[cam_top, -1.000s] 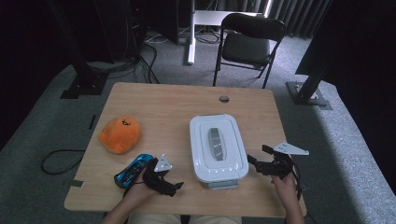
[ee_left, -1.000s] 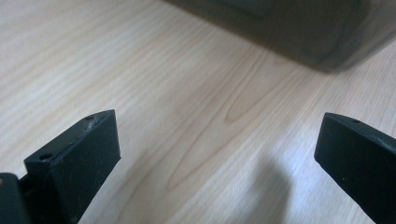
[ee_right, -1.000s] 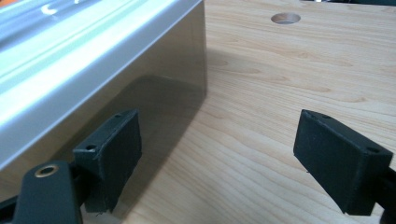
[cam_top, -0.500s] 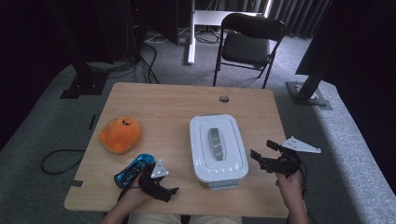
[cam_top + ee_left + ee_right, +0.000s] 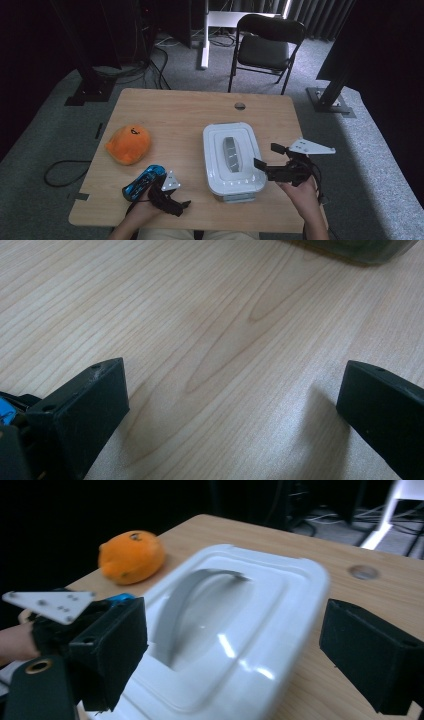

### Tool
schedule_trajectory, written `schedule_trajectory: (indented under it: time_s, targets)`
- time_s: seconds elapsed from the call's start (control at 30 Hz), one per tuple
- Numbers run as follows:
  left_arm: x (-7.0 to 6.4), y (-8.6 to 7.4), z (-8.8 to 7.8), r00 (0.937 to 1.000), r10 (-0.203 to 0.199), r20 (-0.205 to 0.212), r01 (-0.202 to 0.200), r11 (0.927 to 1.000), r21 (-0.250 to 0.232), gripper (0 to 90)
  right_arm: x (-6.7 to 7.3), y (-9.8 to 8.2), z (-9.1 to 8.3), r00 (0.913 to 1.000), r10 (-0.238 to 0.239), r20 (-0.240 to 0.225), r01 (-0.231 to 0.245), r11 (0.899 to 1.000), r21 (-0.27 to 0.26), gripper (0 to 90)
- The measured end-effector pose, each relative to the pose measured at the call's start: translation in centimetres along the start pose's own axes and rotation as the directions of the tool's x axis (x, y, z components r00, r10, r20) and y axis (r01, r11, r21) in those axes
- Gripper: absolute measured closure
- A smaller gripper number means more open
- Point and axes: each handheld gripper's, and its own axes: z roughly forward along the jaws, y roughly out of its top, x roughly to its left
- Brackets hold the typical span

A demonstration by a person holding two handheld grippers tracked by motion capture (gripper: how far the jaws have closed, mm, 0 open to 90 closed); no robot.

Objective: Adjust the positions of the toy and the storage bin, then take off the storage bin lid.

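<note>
A white lidded box (image 5: 232,160) with a grey recessed handle stands right of the table's middle. My right gripper (image 5: 269,156) is open at the box's right edge, its jaws straddling the lid's near corner (image 5: 235,630). My left gripper (image 5: 175,202) sits low near the front edge, left of the box. Its jaws stand wide open over bare wood (image 5: 235,405), with nothing between them. An orange plush (image 5: 127,144) lies at the left and shows beyond the box (image 5: 131,556). A blue object (image 5: 144,181) rests just beside the left gripper.
The wooden table (image 5: 180,115) has a round cable hole (image 5: 240,106) at the back. A black folding chair (image 5: 267,45) stands behind it, with metal stand bases and cables on the grey carpet around.
My right gripper has shifted a little left, onto the box's right edge. The left gripper has slid slightly toward the front edge. Both stay open.
</note>
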Motion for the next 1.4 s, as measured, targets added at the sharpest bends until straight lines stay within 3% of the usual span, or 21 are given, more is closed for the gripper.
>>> schedule_trajectory:
  time_s: [0.23, 0.5, 0.67, 0.73, 1.1, 1.4]
  targets:
    - [0.0, 0.0, 0.0, 1.0000, 0.001, 0.000, -0.001, 1.0000, 0.000, 0.9, 1.9, 0.4, 2.8, 0.9977, -0.023, -0.064, 0.029, 0.996, 0.089, 11.8]
    - [0.0, 0.0, 0.0, 1.0000, 0.001, 0.000, -0.001, 1.0000, 0.000, 0.9, 3.2, 0.1, 5.5, 0.9963, -0.046, -0.073, 0.058, 0.984, 0.168, 15.2]
    - [0.0, 0.0, 0.0, 1.0000, 0.001, 0.000, -0.001, 1.0000, 0.001, 0.9, 3.8, -0.1, 6.5, 0.9935, -0.100, -0.054, 0.109, 0.971, 0.211, 22.0]
    - [0.0, 0.0, 0.0, 1.0000, 0.001, 0.000, -0.001, 1.0000, 0.001, 0.9, 3.9, -0.2, 6.8, 0.9923, -0.120, -0.032, 0.124, 0.968, 0.219, 23.3]
    - [0.0, 0.0, 0.0, 1.0000, 0.002, 0.000, -0.002, 1.0000, 0.002, 0.9, 4.2, -0.8, 7.7, 0.9901, -0.139, -0.019, 0.139, 0.952, 0.274, 34.8]
    - [0.0, 0.0, 0.0, 1.0000, 0.003, 0.000, -0.003, 1.0000, 0.002, 0.9, 4.2, -0.8, 7.8, 0.9900, -0.141, 0.002, 0.136, 0.955, 0.262, 37.5]
